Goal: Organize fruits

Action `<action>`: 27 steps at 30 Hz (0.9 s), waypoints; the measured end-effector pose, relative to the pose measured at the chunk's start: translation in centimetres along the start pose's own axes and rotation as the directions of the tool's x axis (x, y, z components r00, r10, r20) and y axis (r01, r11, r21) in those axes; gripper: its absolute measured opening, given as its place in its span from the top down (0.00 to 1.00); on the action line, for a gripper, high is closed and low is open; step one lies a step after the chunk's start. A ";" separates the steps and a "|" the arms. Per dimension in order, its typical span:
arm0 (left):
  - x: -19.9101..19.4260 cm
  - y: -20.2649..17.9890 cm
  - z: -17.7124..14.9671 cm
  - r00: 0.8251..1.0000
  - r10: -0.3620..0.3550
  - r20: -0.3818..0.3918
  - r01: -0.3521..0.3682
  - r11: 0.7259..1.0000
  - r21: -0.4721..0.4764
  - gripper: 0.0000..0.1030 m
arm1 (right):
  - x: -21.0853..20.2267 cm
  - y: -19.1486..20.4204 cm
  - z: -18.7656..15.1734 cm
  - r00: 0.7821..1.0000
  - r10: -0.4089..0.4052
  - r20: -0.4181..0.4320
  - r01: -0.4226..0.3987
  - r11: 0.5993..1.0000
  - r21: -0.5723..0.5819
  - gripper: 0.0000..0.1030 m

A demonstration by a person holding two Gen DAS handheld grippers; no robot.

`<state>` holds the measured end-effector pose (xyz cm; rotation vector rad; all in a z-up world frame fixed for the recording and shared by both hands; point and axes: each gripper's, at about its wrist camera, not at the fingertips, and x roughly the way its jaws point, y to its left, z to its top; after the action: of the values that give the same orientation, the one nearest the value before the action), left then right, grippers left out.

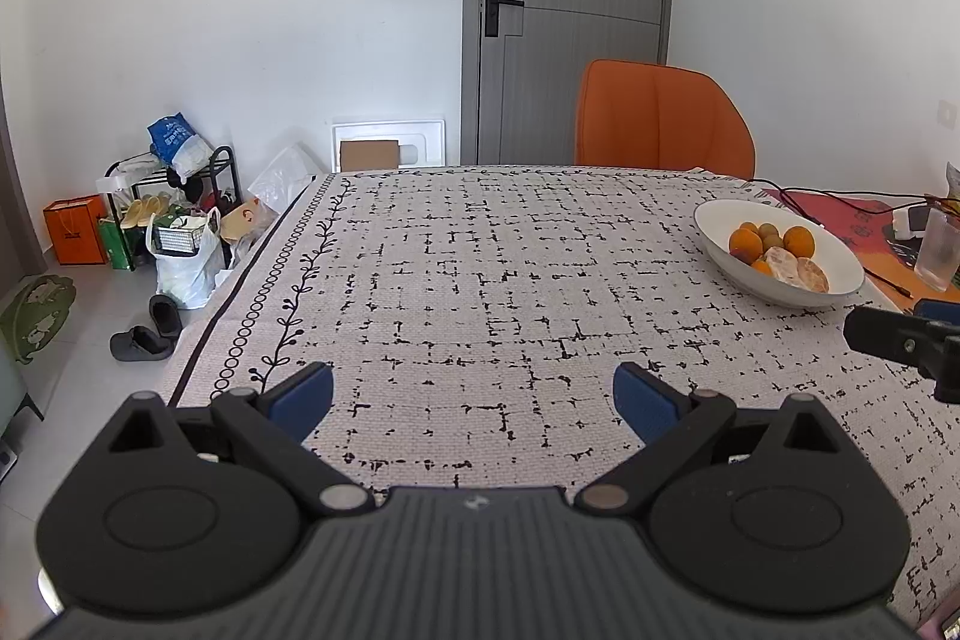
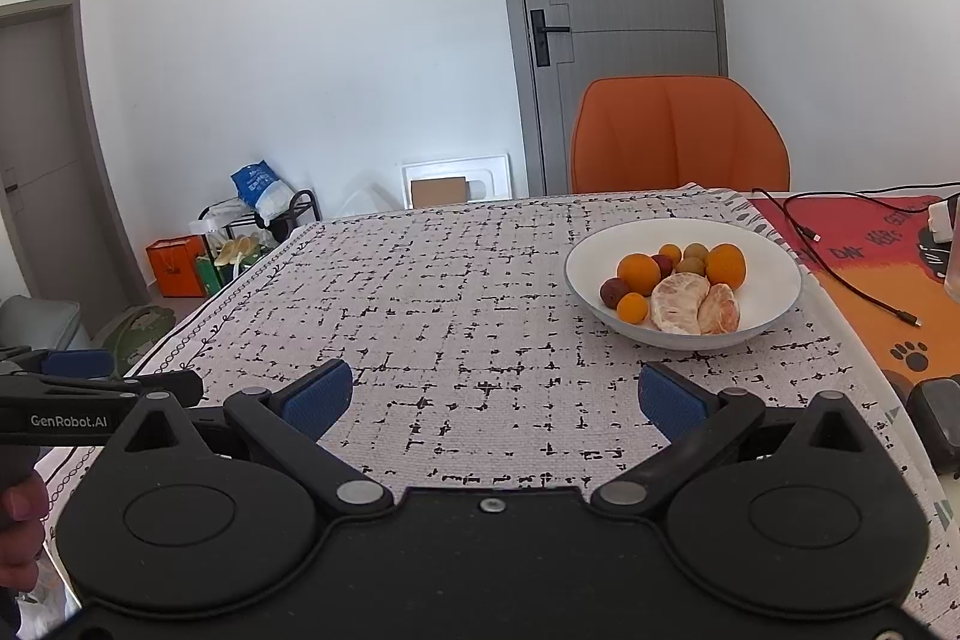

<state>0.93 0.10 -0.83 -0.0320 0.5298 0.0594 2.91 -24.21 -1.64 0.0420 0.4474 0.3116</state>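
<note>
Both the left gripper [image 1: 474, 397] and right gripper [image 2: 495, 394] are hovering spread wide, gripping nothing. The fruits [image 2: 675, 283], seemingly oranges and plums, are sitting in the white bowl [image 2: 774, 268] at right of frame.

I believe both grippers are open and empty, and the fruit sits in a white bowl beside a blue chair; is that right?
Not quite: the chair is orange, as the right wrist view shows. Both grippers, left and right, are open and empty, and the fruit sits in the white bowl.
</note>
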 end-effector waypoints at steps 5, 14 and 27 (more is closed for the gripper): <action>-0.1 0.1 0.0 1.000 0.000 0.000 0.000 1.000 -0.004 0.04 | 0.0 0.1 0.0 1.000 0.004 0.000 -0.004 1.000 -0.006 0.00; 0.0 0.1 0.0 1.000 -0.002 -0.003 0.002 1.000 -0.003 0.04 | -0.1 0.2 -0.1 1.000 0.006 -0.001 -0.006 1.000 -0.006 0.00; 0.0 0.0 -0.2 1.000 -0.017 -0.016 0.017 1.000 -0.009 0.04 | 0.0 0.4 -0.2 1.000 0.008 -0.010 -0.008 1.000 -0.012 0.00</action>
<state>0.85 0.10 -0.98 -0.0458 0.5457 0.0445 2.75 -23.79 -1.78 0.0306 0.4555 0.3226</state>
